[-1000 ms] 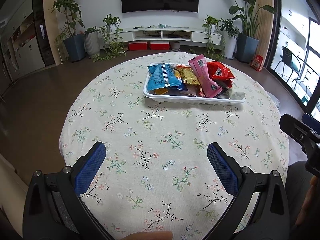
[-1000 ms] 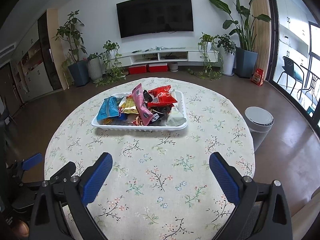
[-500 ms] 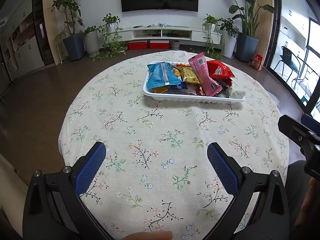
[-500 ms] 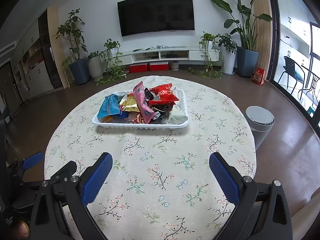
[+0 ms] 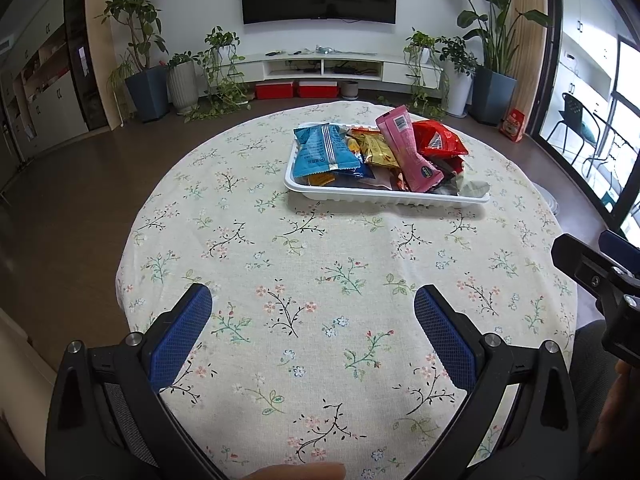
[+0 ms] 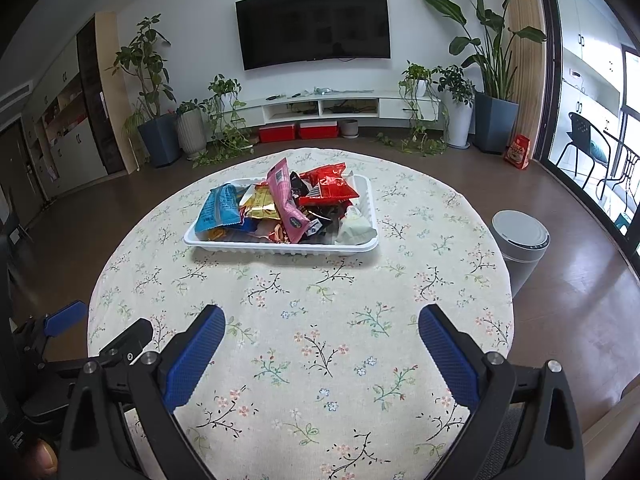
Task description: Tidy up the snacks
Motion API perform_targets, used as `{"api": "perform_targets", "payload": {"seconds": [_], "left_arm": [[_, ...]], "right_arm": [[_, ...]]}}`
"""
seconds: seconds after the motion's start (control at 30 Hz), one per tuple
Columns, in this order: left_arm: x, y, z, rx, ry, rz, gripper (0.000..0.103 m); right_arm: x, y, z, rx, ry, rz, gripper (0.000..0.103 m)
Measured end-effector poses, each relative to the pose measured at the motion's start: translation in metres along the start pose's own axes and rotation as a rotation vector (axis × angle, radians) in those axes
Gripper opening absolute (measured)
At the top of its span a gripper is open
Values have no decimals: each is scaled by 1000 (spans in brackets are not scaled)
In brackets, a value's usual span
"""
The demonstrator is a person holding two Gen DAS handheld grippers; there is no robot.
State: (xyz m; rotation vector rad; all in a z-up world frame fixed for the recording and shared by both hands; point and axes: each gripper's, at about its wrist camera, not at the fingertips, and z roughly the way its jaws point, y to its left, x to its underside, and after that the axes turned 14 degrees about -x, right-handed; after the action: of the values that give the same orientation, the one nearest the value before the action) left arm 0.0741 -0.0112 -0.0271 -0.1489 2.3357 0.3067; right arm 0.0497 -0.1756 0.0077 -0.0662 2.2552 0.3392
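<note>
A white tray (image 5: 384, 197) (image 6: 280, 247) sits at the far side of a round table under a floral cloth (image 5: 320, 272) (image 6: 304, 304). It is heaped with snack packets: a blue one (image 5: 326, 152) (image 6: 219, 206), a gold one (image 5: 378, 151) (image 6: 262, 202), a tall pink one (image 5: 410, 152) (image 6: 285, 200), a red one (image 5: 436, 140) (image 6: 330, 186). My left gripper (image 5: 313, 302) hangs open over the near cloth, holding nothing. My right gripper (image 6: 322, 318) is open too, well short of the tray. Each gripper shows at the edge of the other's view.
A grey lidded bin (image 6: 520, 242) stands on the floor right of the table. Behind are a wall TV (image 6: 314, 26), a low white cabinet (image 6: 332, 108) and potted plants (image 6: 154, 92). Bare cloth lies between the grippers and the tray.
Both views have risen and drawn back slightly, so the tray sits a little lower and farther in the frames. Both grippers stay open; the snacks have not moved.
</note>
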Motion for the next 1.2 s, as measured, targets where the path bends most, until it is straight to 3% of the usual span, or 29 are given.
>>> {"api": "perform_targets", "payload": {"seconds": [1.2], "left_arm": [[1, 1, -1, 6, -4, -3, 103]], "right_arm": [[11, 2, -5, 3, 16, 0, 100]]}}
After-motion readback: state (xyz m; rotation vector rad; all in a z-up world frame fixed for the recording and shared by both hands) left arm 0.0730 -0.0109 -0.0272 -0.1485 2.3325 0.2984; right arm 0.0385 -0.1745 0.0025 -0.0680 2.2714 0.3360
